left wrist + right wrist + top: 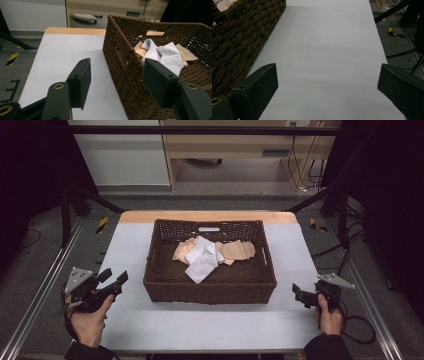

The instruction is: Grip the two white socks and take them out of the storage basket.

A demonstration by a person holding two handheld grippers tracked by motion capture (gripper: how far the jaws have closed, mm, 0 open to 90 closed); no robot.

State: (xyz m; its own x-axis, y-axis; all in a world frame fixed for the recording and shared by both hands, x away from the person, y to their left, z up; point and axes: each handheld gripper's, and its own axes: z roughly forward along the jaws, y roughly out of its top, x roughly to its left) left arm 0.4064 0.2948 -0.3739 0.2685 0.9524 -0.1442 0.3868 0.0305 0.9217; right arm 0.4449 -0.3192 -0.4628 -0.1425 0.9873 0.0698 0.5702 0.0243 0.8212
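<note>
A dark brown woven basket (210, 289) stands in the middle of the white-covered table (210, 325). Inside lie white socks (202, 260) and beige socks (237, 250), piled toward the back. My left gripper (114, 279) hovers left of the basket, held in a hand, jaws open with nothing between them. In the left gripper view the gripper (117, 80) points at the basket's near left corner (125, 67), with the white sock (165, 53) beyond. My right gripper (298, 295) stays right of the basket, open and empty. In the right gripper view the gripper (327, 85) looks along bare table beside the basket wall (234, 47).
The table's wooden far edge (207, 216) meets a grey floor with cables (325, 252) on the right. Metal rails (40, 285) run along both sides of the table. Wooden furniture (225, 145) stands behind.
</note>
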